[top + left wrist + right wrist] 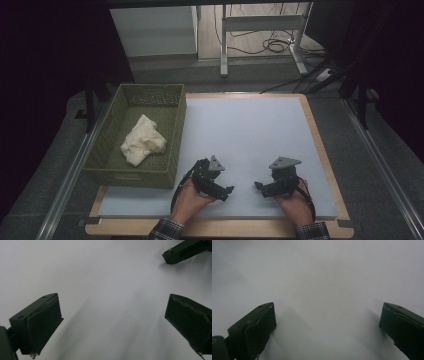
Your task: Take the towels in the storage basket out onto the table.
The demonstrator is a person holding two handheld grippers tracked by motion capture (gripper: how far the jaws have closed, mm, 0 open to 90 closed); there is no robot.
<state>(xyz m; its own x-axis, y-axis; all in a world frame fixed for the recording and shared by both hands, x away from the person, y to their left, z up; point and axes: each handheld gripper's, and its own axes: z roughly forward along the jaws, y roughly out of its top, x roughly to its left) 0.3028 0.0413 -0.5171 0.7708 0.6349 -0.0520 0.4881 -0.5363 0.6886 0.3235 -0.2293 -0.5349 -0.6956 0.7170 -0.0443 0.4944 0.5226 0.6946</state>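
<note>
Cloth [143, 141], cream-coloured and crumpled, lies in the green basket [176, 131] at the table's left edge, forward and to the left of both grippers. The left gripper [223, 192] rests low on the pale mat [250, 135], jaws spread wide and empty, as its own view confirms [112, 325], with bare mat between them. The right gripper [259, 188] sits just beside it, tips facing the left one, jaws equally wide and holding nothing [327, 327]. The left gripper is the nearer to the basket, whose near wall stands between it and the cloth; the cloth's long axis runs roughly from near to far. A reach would probably have to clear that wall.
</note>
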